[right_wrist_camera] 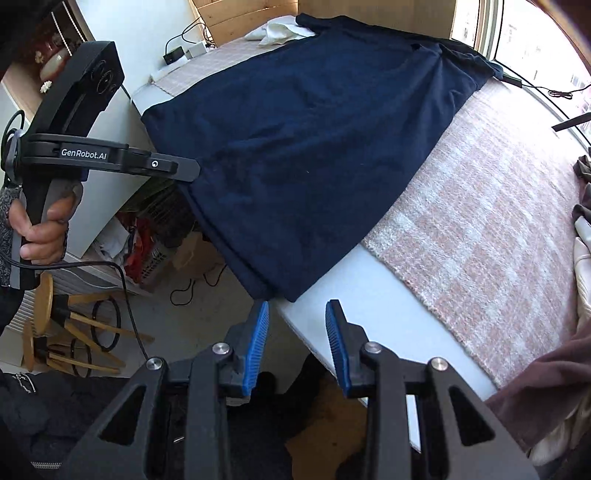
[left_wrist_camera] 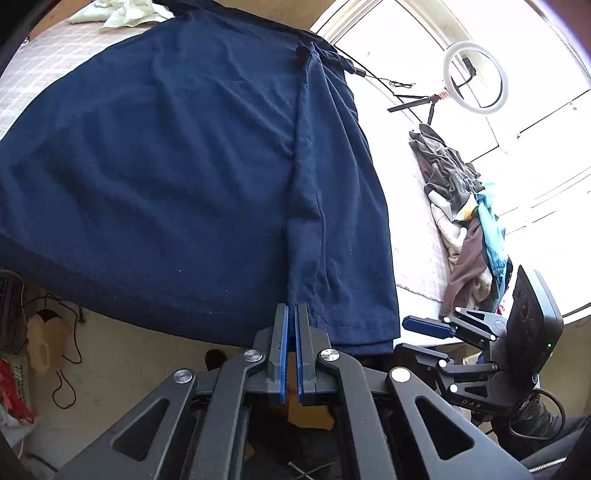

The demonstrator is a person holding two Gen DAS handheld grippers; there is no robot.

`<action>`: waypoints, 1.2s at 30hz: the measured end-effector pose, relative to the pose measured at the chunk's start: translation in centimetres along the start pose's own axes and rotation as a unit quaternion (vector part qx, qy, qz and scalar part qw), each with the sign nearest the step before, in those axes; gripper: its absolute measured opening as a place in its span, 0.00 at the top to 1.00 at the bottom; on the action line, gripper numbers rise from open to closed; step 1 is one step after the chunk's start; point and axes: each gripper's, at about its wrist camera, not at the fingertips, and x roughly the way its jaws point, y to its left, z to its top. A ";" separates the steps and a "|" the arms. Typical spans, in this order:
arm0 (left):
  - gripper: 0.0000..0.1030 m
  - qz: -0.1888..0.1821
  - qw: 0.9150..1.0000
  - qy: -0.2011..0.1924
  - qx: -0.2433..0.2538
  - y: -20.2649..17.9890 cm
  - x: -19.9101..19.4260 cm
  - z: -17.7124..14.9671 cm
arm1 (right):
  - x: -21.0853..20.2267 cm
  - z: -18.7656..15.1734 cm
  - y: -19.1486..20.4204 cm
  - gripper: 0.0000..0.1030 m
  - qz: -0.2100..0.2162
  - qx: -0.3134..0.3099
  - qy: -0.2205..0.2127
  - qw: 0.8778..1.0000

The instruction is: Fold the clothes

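A navy blue T-shirt [left_wrist_camera: 177, 177] lies spread on the table with its bottom hem hanging over the near edge; it also shows in the right wrist view [right_wrist_camera: 314, 147]. My left gripper [left_wrist_camera: 294, 306] is shut on the shirt's hem at a lengthwise fold. In the right wrist view the left gripper [right_wrist_camera: 194, 170] pinches the shirt's left hem edge. My right gripper [right_wrist_camera: 297, 314] is open and empty, just below the shirt's near hem corner at the table edge. It also shows in the left wrist view [left_wrist_camera: 413, 332], to the right of the shirt.
A pink-and-white checked cloth [right_wrist_camera: 480, 221] covers the table [right_wrist_camera: 369, 306]. A pile of clothes [left_wrist_camera: 465, 221] lies at the right. A pale garment [right_wrist_camera: 275, 31] lies at the far end. A ring light [left_wrist_camera: 474, 75] stands by the window. Stools [right_wrist_camera: 55, 325] and a basket [right_wrist_camera: 147, 251] are on the floor.
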 end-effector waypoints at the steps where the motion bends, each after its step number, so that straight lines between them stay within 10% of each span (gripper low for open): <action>1: 0.98 0.002 1.000 -0.001 0.003 -0.1 -0.1 0.0 | -0.2 -0.3 -0.1 0.69 -0.001 0.000 -0.002 1.000; 8: 0.98 0.004 1.000 -0.004 0.009 -0.1 -0.6 0.5 | 0.5 0.3 0.3 0.73 0.012 0.001 -0.017 1.000; 13: 0.98 0.003 1.000 -0.001 0.010 0.0 -0.6 0.9 | 1.3 1.0 1.4 0.94 0.009 -0.028 -0.023 0.999; 36: 0.98 -0.007 1.000 0.016 0.003 0.4 -0.1 -0.2 | -1.3 -0.4 2.2 0.98 0.072 -0.036 -0.012 0.997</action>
